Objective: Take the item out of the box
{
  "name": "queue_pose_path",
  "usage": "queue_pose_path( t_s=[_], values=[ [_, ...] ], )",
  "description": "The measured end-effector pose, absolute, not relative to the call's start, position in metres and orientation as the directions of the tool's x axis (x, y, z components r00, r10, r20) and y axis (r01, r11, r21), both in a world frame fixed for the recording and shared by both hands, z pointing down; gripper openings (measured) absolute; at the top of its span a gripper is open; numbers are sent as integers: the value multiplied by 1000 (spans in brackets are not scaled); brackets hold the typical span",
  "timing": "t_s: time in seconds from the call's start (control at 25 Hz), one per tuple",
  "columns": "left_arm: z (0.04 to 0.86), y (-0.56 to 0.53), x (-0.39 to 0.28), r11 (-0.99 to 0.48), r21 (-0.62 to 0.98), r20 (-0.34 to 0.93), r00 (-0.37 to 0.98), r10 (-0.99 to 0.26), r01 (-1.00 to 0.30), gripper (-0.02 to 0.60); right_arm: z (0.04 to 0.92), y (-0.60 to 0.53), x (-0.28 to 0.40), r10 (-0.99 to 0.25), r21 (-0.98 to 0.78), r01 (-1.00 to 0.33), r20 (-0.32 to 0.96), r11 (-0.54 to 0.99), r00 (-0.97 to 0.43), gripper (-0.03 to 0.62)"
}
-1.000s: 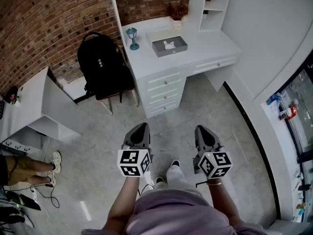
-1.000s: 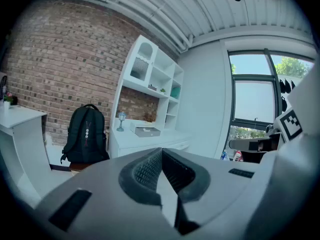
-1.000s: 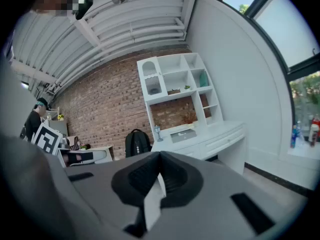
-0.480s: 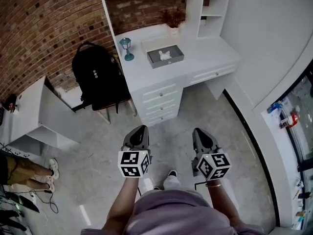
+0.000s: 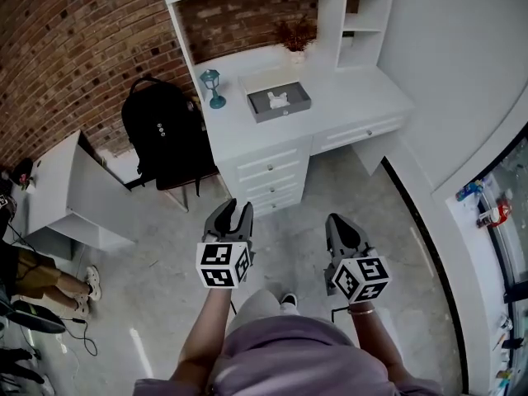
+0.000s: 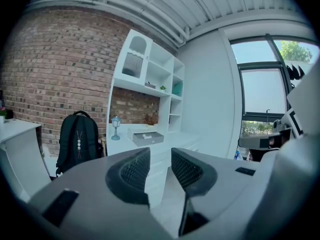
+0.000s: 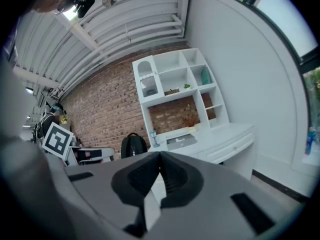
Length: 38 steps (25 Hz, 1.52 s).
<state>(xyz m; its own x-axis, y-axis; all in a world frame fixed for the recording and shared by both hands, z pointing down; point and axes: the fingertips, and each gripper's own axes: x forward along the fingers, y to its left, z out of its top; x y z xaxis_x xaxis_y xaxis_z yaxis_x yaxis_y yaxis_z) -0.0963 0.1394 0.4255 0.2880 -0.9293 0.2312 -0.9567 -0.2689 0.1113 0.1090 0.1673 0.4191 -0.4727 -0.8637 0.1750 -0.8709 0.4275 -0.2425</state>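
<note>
Head view shows one box (image 5: 279,103), two hand-held grippers (image 5: 230,213) (image 5: 339,223).

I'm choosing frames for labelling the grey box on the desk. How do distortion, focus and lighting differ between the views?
Head view: evenly lit, sharp; grey open box on the white desk small but clear, red brick wall bowed. Left gripper view: heavy fisheye, black corners, bright window at right. Right gripper view: same fisheye, box tiny.

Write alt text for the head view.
Seen from above, a person holds two empty grippers over a grey floor, short of a white desk where a grey box holds a white item. The left gripper has just been opening its jaws, nothing between them; the right gripper is shut.
</note>
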Motion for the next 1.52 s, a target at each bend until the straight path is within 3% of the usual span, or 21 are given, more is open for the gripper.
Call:
queue_pose_path(
  t_s=[0.4, 1.52],
  values=[
    [439, 77, -98, -259, 99, 268, 277, -923, -961, 168, 426, 112, 118, -868, -258, -873, 176, 414, -464, 2],
    [441, -230, -133, -385, 44, 271, 382, -883, -922, 170, 420, -157, 74, -911, -212, -923, 198, 321, -362, 3]
  ],
)
